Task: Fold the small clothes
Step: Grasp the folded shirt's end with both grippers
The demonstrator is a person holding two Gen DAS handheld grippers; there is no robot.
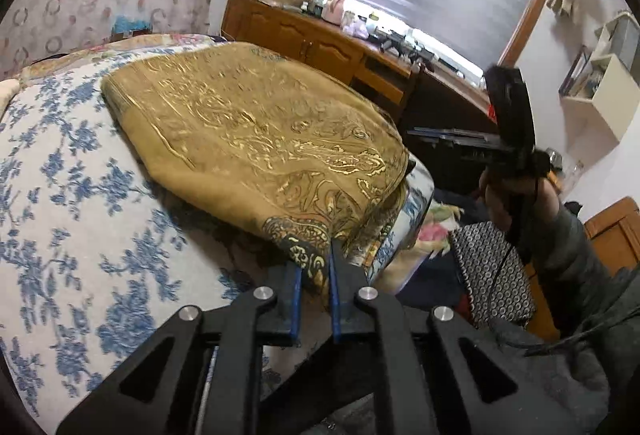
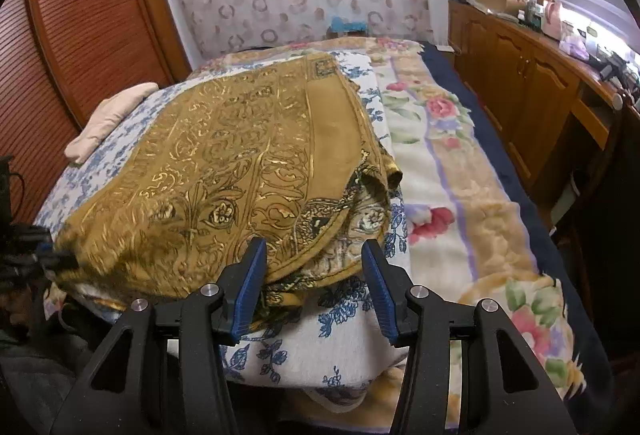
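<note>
A mustard-gold garment (image 1: 248, 139) with a shiny gold pattern lies on the blue-and-white floral bed cover (image 1: 72, 203). My left gripper (image 1: 316, 267) is shut on the garment's dark patterned near corner. In the right wrist view the same garment (image 2: 224, 171) lies spread on the cover, its near edge bunched in folds. My right gripper (image 2: 314, 267) is open and empty, its blue pads either side of that near edge. The left gripper (image 2: 52, 259) shows at the far left, pinching the cloth. The right gripper (image 1: 516, 139) shows held up at the right in the left wrist view.
A flowered fleece blanket (image 2: 460, 171) lies to the right of the cover. A folded cream cloth (image 2: 108, 119) sits at the far left of the bed. A wooden dresser (image 2: 520, 83) with clutter runs along the right wall under the window. A dark patterned bag (image 1: 492, 271) sits below the bed edge.
</note>
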